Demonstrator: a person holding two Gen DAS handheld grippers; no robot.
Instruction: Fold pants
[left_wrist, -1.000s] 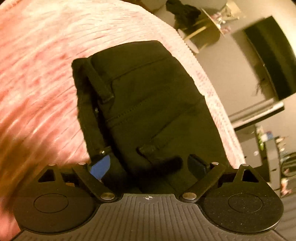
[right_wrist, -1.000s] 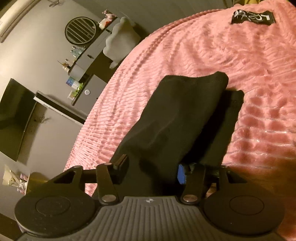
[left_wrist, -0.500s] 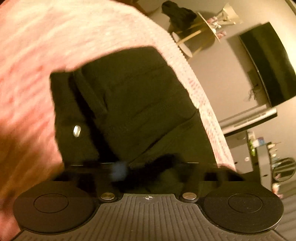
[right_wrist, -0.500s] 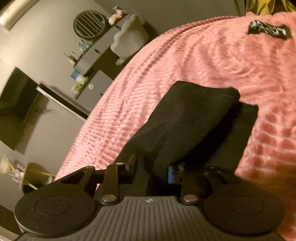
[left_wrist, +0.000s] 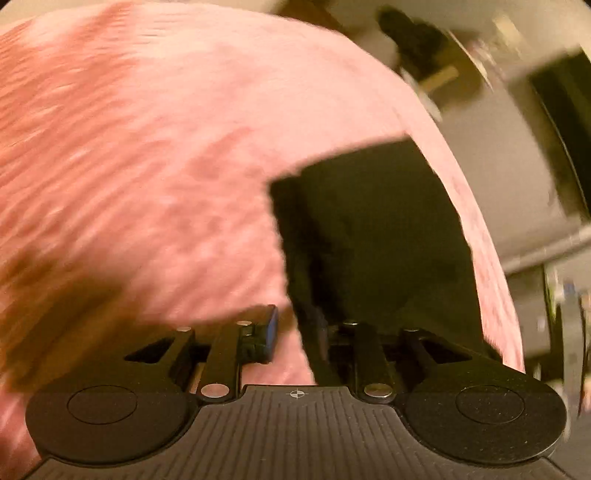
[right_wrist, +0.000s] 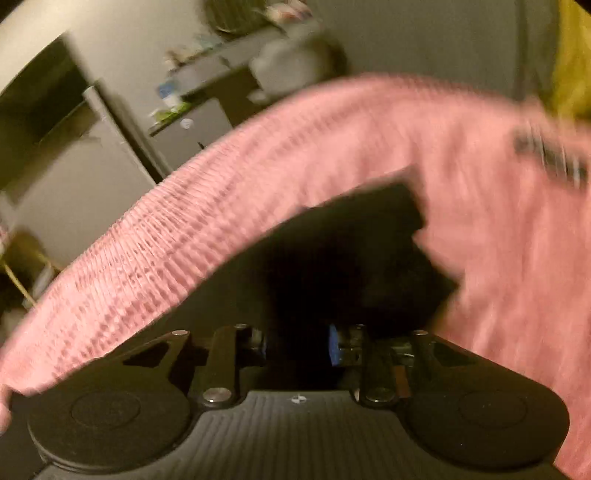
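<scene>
The black pants (left_wrist: 376, 240) lie folded on the pink bedspread (left_wrist: 147, 147), right of centre in the blurred left wrist view. My left gripper (left_wrist: 294, 332) hangs at their left edge with its jaws opening. Only pink bedspread shows in the gap, and its right finger overlaps the pants' edge. In the right wrist view the pants (right_wrist: 351, 258) fill the middle, just ahead of my right gripper (right_wrist: 297, 345). Its jaws are opening, with black cloth in the gap between them; the pads do not seem to press on it.
The bed's edge curves close past the pants (right_wrist: 184, 240). Beyond it stand a small side table with something dark on it (left_wrist: 417, 33), a dark screen (left_wrist: 561, 110) and a shelf with small items (right_wrist: 207, 74). A black label-like item (right_wrist: 546, 155) lies further up the bedspread.
The left gripper narrowed from wide open and slid left, so the pants now sit to its right. The right gripper pinched in on the black cloth, then spread again. Both views are now blurred.
</scene>
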